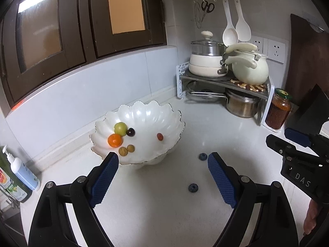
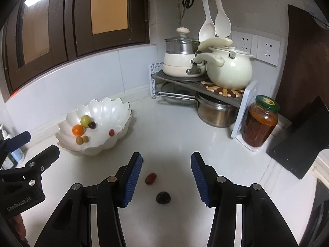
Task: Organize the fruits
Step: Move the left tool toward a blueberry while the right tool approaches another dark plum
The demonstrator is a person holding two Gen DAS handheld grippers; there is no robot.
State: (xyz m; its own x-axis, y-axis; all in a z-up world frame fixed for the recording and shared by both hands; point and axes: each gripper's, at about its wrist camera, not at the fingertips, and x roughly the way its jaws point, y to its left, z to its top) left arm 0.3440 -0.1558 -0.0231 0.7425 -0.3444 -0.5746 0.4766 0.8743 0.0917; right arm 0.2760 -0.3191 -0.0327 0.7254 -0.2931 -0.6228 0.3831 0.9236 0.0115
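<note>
A white scalloped bowl [image 1: 156,115] stands by the back wall and holds an orange [image 1: 115,140], a green fruit [image 1: 120,129], a dark grape [image 1: 130,132], two tan longans [image 1: 123,151] and a red jujube [image 1: 160,136]. Two blueberries [image 1: 202,156] [image 1: 193,187] lie on the counter between the wide-open fingers of my left gripper [image 1: 163,158], which holds nothing. In the right wrist view the bowl [image 2: 107,111] is at the left. A red jujube [image 2: 150,178] and a dark round fruit [image 2: 163,197] lie on the counter between the fingers of my right gripper [image 2: 166,158], open and empty.
A corner rack [image 1: 224,80] carries pots and a cream kettle [image 1: 249,70], with a steel pot underneath. A jar of red sauce [image 2: 260,121] stands beside it. A dark board [image 2: 298,140] leans at the right. A pump bottle [image 1: 22,173] stands at the left edge.
</note>
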